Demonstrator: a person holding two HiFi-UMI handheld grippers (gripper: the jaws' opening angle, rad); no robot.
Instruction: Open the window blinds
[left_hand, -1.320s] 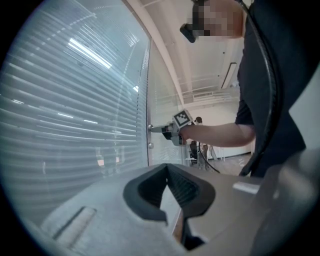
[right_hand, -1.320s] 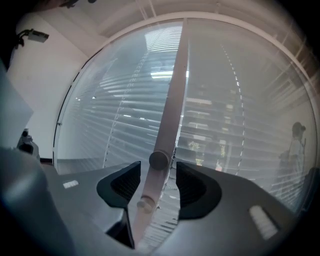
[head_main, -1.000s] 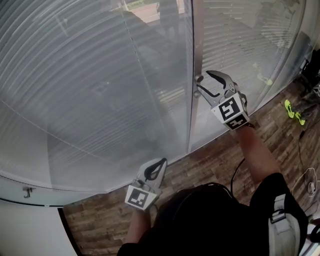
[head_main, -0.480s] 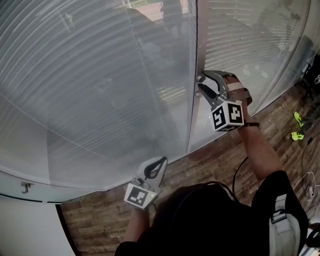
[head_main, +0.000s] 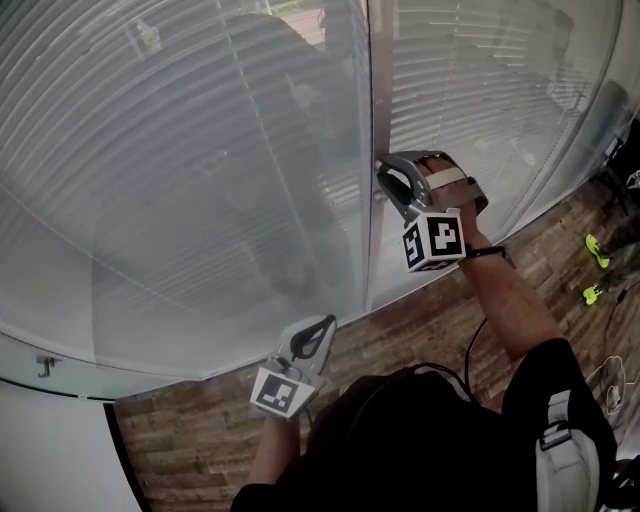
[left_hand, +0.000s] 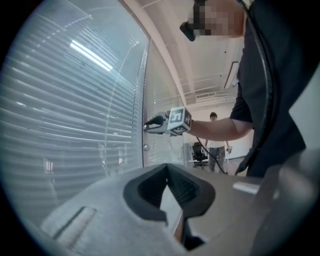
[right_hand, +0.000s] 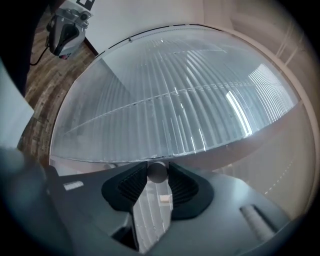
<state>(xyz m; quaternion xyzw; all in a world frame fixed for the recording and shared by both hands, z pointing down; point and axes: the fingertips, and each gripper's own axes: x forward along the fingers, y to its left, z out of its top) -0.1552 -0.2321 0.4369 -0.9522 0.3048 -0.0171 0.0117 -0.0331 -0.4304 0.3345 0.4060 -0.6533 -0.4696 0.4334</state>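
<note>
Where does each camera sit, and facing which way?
Head view: on the person's head, steeply down at the blinds; forearms, left gripper, right gripper show.
Left gripper view: on it, past shut jaws along the blinds; right gripper shows.
Right gripper view: on it, jaws just closing on a knob; left gripper shows.
All show blinds.

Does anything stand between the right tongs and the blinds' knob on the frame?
Nothing visible does. The right tongs have just been closing, and their tips sit on both sides of the knob, touching it.
</note>
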